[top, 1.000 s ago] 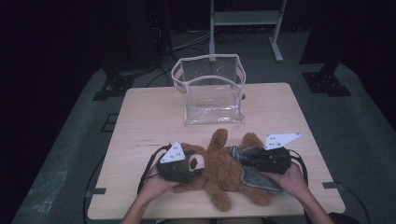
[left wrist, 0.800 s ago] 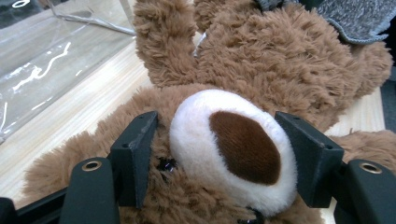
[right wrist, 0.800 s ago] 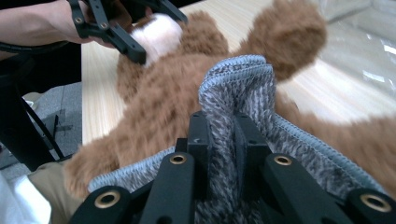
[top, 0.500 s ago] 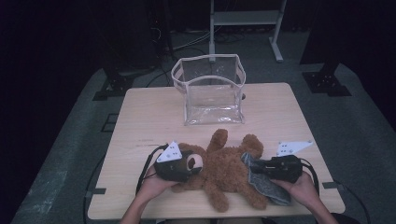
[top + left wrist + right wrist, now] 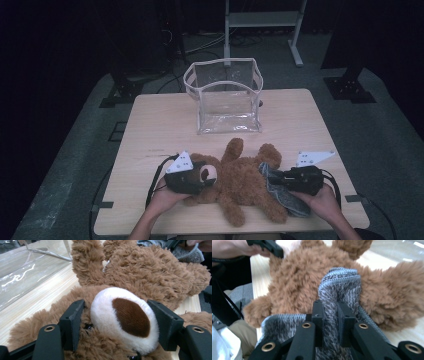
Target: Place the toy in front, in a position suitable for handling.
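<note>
A dark room surrounds the wooden table point(image 5: 150, 130), where a brown teddy bear point(image 5: 240, 185) lies just in front of a clear plastic bag point(image 5: 226, 97). The left gripper point(image 5: 117, 322) has just been closing around the bear's muzzle. The right gripper point(image 5: 331, 315) pinches a grey knitted garment point(image 5: 342, 285) against the bear. No writing is legible.

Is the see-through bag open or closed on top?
Open. In the high view the clear bag stands upright behind the teddy bear, its white-trimmed rim spread wide, with nothing visible inside it.
</note>
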Tool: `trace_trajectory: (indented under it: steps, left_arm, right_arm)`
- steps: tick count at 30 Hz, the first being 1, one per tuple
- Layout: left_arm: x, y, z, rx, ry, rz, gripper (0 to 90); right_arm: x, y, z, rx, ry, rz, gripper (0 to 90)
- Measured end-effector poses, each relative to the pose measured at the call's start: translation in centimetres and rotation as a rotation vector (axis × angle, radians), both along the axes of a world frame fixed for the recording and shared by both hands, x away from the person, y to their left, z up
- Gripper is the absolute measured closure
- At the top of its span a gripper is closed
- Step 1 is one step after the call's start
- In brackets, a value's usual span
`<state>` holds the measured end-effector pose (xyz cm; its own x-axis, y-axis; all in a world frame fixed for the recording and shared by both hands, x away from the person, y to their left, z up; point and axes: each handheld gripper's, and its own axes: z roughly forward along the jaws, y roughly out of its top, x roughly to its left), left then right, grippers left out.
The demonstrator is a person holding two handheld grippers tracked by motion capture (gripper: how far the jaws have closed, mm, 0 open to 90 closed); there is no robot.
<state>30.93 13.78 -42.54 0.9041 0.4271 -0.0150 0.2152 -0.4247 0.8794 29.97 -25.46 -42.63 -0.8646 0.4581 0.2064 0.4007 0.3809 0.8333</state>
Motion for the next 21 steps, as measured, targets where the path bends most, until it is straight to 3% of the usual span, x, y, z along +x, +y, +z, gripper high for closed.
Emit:
trace_trajectory:
  steps: [5, 10, 13, 17, 19, 21]
  left_arm:
    - [-0.4, -0.2, 0.0, 0.009, -0.023, -0.013, 33.3]
    - [-0.6, -0.1, -0.1, 0.013, -0.029, -0.013, 33.6]
    - [-0.8, 0.0, -0.2, 0.012, -0.041, -0.011, 33.7]
    - [-0.9, -0.1, -0.2, 0.005, -0.039, -0.009, 33.6]
    - [-0.9, -0.2, -0.2, 0.001, -0.036, -0.012, 33.7]
    - [-1.0, -0.4, -0.2, -0.002, -0.041, -0.015, 33.7]
  right_arm:
    - [0.5, 1.0, 2.3, 0.048, -0.068, 0.013, 77.8]
    - [1.8, 3.1, 2.7, 0.003, -0.096, 0.047, 77.7]
    - [2.2, 2.1, 2.1, 0.029, -0.075, 0.02, 77.6]
    - [2.3, -0.4, 1.8, 0.004, -0.065, -0.053, 77.7]
    - [2.2, -1.3, 2.2, -0.005, -0.067, -0.083, 77.9]
    - [1.9, -1.6, 2.9, 0.017, -0.072, -0.084, 78.0]
